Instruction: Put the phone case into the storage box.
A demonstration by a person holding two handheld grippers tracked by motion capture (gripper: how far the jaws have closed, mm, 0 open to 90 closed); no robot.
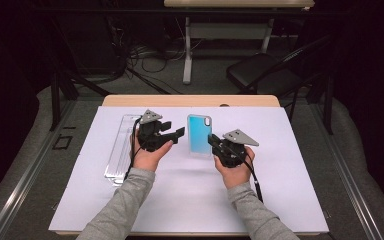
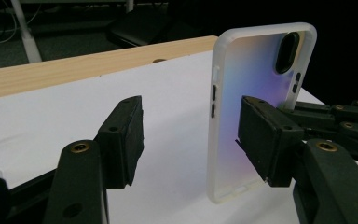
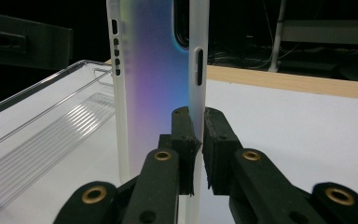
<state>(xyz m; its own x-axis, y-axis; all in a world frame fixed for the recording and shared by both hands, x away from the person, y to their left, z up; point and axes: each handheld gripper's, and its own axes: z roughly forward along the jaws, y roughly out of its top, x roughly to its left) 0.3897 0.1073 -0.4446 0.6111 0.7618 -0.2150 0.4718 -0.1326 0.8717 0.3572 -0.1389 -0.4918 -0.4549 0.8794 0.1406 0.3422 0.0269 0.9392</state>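
White mat point(image 1: 190, 195) covers your table, with a clear tray point(image 1: 121, 147) lying left of the phone case point(image 1: 199, 134). Your left gripper point(image 1: 174, 134) sits half open just left of the case, not touching. Your right gripper point(image 1: 214, 142) pinches the case's right edge.

The phone case point(image 1: 200, 135) looks bright turquoise-blue from above, with a frosted white rim. Close up, its back point(image 2: 256, 84) shades from pale blue through lilac to a soft pink, and the camera cut-out reads black. The right tongs point(image 3: 198, 149) are matt black with brass-coloured screws, and the left tongs point(image 2: 191, 135) match them; each carries a grey three-cornered plate. The tray point(image 1: 122, 147) is clear plastic with fine ribbed lines. The tabletop point(image 1: 190, 101) is pale wood under a white sheet point(image 1: 190, 195). The person's sleeves point(image 1: 125, 205) are grey.
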